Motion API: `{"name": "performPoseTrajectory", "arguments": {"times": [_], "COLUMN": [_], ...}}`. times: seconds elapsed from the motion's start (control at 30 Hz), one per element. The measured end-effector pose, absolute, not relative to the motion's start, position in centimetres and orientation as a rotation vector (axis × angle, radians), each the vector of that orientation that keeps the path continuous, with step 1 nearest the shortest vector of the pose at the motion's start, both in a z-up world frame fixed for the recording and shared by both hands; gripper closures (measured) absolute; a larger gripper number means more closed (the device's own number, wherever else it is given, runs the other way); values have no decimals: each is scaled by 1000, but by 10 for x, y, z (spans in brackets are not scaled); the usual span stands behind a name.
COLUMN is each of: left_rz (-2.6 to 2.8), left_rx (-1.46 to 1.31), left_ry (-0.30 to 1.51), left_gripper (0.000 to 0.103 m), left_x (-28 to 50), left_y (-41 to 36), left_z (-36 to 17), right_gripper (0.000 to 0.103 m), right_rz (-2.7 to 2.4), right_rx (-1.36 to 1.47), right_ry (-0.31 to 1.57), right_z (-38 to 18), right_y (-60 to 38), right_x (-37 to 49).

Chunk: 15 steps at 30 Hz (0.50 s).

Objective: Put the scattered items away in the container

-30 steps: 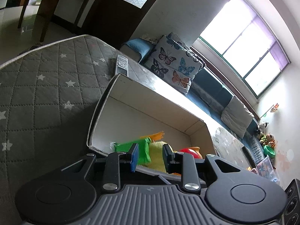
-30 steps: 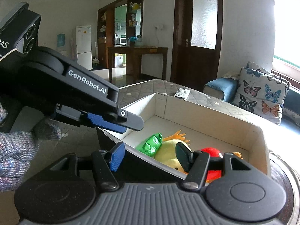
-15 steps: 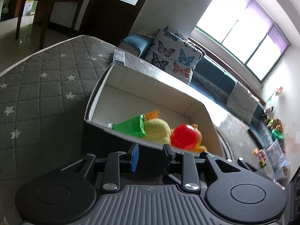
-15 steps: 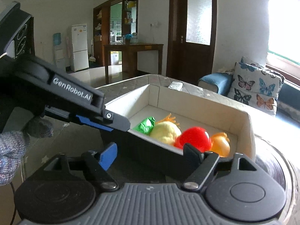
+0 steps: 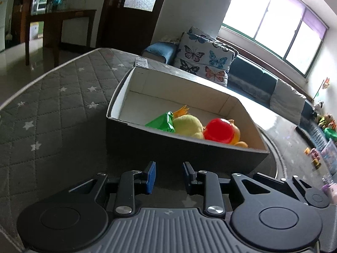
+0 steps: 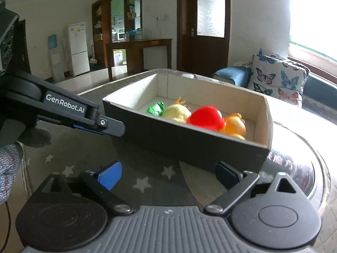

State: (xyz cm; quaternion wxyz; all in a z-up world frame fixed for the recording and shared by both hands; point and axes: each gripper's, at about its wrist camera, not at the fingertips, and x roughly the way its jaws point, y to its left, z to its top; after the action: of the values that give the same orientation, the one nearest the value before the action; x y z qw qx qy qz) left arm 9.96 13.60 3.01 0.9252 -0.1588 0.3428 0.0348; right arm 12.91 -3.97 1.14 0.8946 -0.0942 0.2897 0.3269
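An open cardboard box [image 5: 179,149] [image 6: 189,143] with dark outer walls stands on the grey star-quilted mat [image 5: 52,105]. Inside lie a green packet [image 5: 162,122] [image 6: 155,108], a yellow plush toy [image 5: 187,125] [image 6: 177,112], a red ball-like toy [image 5: 219,129] [image 6: 205,118] and an orange toy [image 5: 236,133] [image 6: 233,126]. My left gripper [image 5: 168,176] hovers just short of the box's near wall, jaws a narrow gap apart with nothing between them. My right gripper [image 6: 168,170] is also in front of that wall, its jaws opening wide and empty. The left gripper [image 6: 113,127] shows from the side in the right wrist view.
A remote control [image 5: 142,62] lies on the mat behind the box. A butterfly cushion [image 5: 202,57] and a sofa stand beyond. The mat's curved edge and a glossy table rim [image 5: 273,147] run past the box's right end. A gloved hand [image 6: 10,158] holds the left gripper.
Both grippers have drawn back from the box's near wall, so more of the box and its contents shows. The right jaws have spread from narrow to wide. The left jaws kept their gap.
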Motion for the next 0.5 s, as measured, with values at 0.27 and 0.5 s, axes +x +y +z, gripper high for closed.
{"name": "performPoseTrajectory", "arguments": {"times": [0.27, 0.5], "left_rz": [91, 98], "left_rx": [-290, -230], "left_ry": [683, 652], "left_gripper": [73, 73], "left_x": [88, 78], "left_y": [126, 114], "left_z": [26, 28], "right_gripper": [0, 0], "right_rz": [640, 620], "right_rx": [-177, -133], "right_ry": [613, 637], "right_z": [7, 1], "right_y": [-43, -44], "right_x": [121, 118]}}
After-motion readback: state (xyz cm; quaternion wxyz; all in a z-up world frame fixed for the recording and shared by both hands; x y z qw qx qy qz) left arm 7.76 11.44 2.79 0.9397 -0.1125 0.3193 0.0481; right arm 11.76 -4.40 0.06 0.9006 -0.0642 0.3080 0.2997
